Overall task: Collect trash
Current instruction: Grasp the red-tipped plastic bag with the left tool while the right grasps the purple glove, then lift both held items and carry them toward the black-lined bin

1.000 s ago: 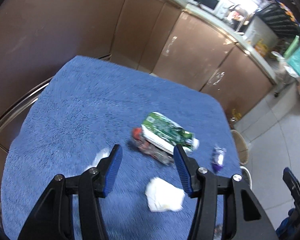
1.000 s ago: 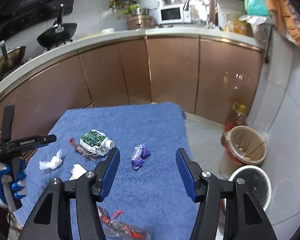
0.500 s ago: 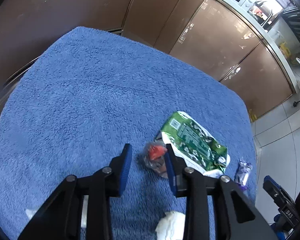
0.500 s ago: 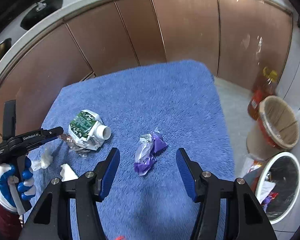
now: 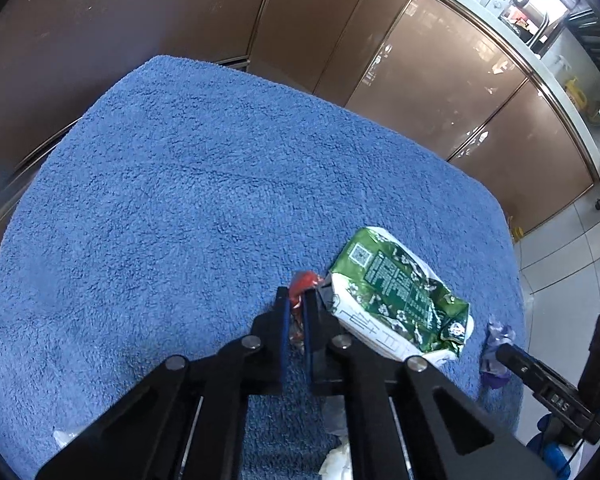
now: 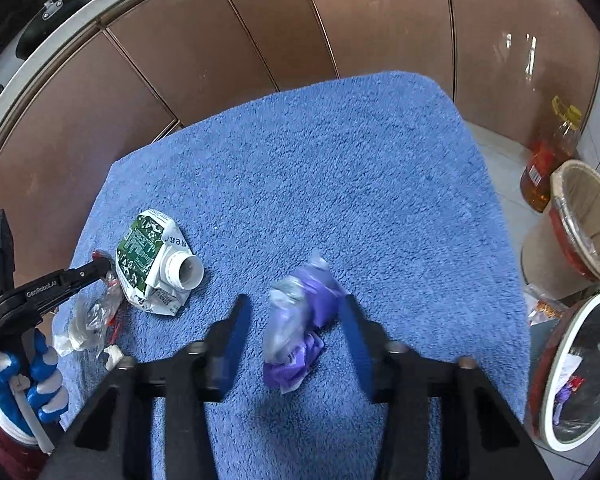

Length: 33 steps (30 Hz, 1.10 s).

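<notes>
The left gripper [image 5: 295, 312] is pinching its fingers [image 5: 283, 320] tight on a clear plastic wrapper with red print [image 5: 305, 281], the blue pads nearly meeting with only the crinkled film between them. The right gripper [image 6: 294, 334] has just been narrowing its jaws around a crumpled purple wrapper [image 6: 300, 330]; its right pad is looking to be at the wrapper's edge while the left pad is standing clear of it, so no grip is showing — the fingers are blurred in the right wrist view.

A blue towel [image 6: 340, 168] is covering the table, and all the trash is lying on it. Brown cabinet doors [image 6: 228, 36] are curving behind it. Beside the table's right edge a white-rimmed bin [image 6: 548, 416] with a dark liner is standing on the floor, with a tan basket-like bin [image 6: 568, 196] just past it and a bottle of amber oil [image 6: 550, 164] against the cabinets.

A flattened green and white carton [image 5: 396, 292] is lying just right of the left gripper's fingers — its white spout is facing the right wrist camera. A person's blue and white glove [image 6: 24, 384] is grasping the left gripper's handle. Crumpled white tissue [image 6: 72, 336] is sitting near it on the towel.
</notes>
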### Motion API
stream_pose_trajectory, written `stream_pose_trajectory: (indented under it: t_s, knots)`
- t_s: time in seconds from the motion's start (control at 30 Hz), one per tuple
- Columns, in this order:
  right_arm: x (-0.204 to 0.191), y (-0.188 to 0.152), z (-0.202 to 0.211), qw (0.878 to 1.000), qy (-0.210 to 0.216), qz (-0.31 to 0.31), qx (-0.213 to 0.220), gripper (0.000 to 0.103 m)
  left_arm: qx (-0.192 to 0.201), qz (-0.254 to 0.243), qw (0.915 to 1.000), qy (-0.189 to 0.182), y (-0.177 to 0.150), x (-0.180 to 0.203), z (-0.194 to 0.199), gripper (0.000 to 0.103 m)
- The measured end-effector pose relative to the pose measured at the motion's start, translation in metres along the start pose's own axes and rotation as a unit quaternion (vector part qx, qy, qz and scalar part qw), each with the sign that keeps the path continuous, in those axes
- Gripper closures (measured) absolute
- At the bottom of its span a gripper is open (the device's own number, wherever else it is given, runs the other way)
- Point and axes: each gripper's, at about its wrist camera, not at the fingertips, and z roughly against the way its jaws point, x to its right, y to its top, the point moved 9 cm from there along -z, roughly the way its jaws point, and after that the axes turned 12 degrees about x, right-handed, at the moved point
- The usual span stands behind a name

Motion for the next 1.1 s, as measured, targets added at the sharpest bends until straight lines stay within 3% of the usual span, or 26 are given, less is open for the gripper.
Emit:
stream_pose_trajectory:
  t_s: [0.33,0.8,1.1]
  knots:
    - [-0.019,0.009,0.036,0.999,0.025,0.015,0.031,0.078,0.032,0.0,0.9995,-0.007,0.013,0.001,0.039,0.099]
    - [-0.06,0.017,0.135,0.992,0.043,0.037,0.113,0.078,0.095,-0.025,0.9948,-0.029,0.027,0.021,0.138,0.099]
    - [-0.083,0.005,0.194,0.985,0.039,0.056,0.157,0.078,0.14,-0.06,0.9877,-0.038,0.015,0.038,0.2,0.099]
